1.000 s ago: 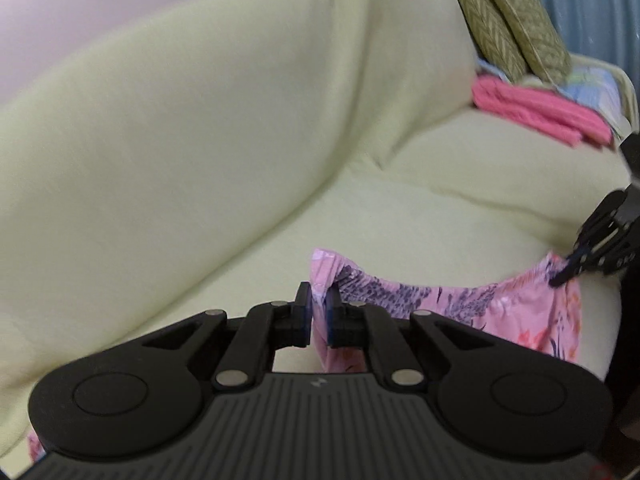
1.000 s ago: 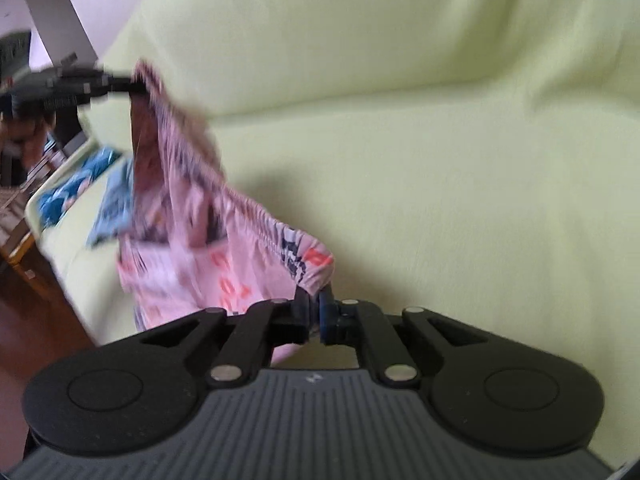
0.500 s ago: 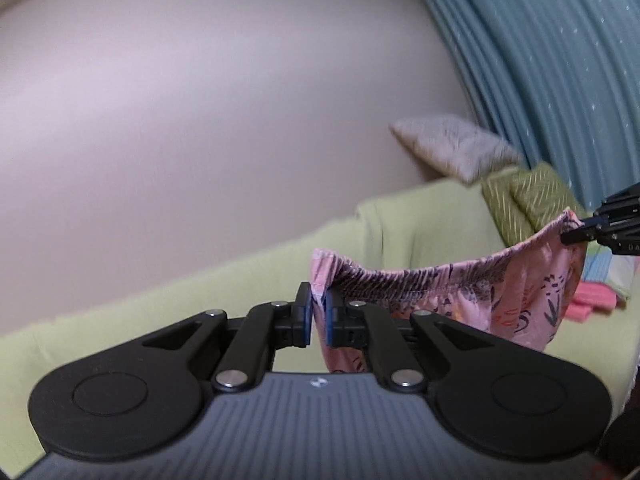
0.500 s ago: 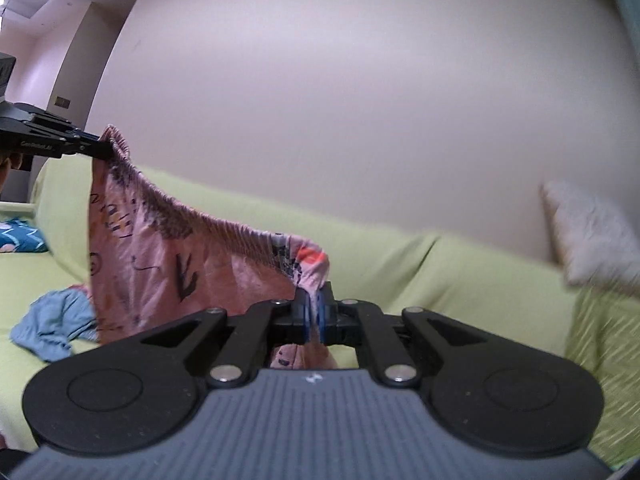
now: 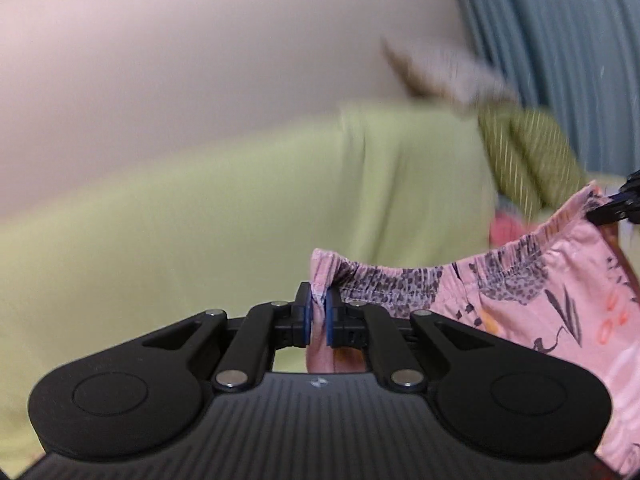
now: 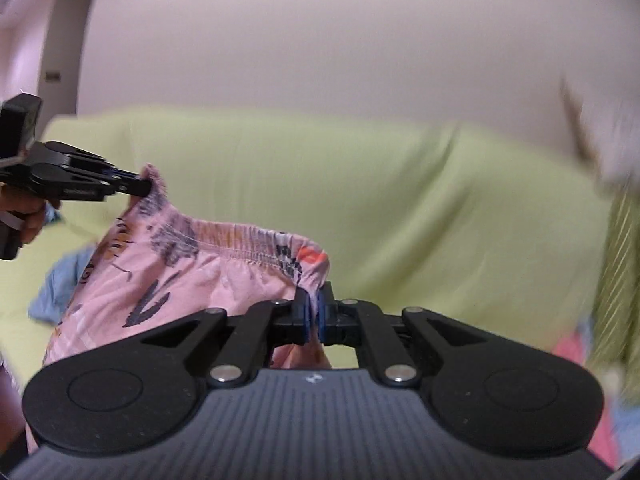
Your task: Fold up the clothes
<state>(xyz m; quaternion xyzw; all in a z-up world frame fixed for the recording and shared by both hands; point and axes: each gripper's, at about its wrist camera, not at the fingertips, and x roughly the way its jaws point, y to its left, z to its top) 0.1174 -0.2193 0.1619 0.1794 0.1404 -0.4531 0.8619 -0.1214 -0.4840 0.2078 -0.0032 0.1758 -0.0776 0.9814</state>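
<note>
Pink patterned shorts (image 5: 532, 300) with an elastic waistband hang in the air between my two grippers, in front of a light green sofa (image 5: 240, 200). My left gripper (image 5: 318, 312) is shut on one end of the waistband. My right gripper (image 6: 313, 312) is shut on the other end; the shorts (image 6: 180, 272) stretch leftward from it. In the right wrist view the left gripper (image 6: 144, 186) pinches the far corner. In the left wrist view the right gripper (image 5: 600, 214) shows at the right edge. The lower part of the shorts is hidden behind the gripper bodies.
Olive striped cushions (image 5: 528, 160) and a pale cushion sit at the sofa's right end, with pink folded clothes (image 5: 504, 228) below them. A blue garment (image 6: 56, 292) lies on the seat at the left. A teal curtain (image 5: 560, 40) hangs behind; the wall is pale.
Both grippers lifted the shorts off the sofa seat and then lowered a little, so the sofa back fills more of each view. The waistband stays stretched between them.
</note>
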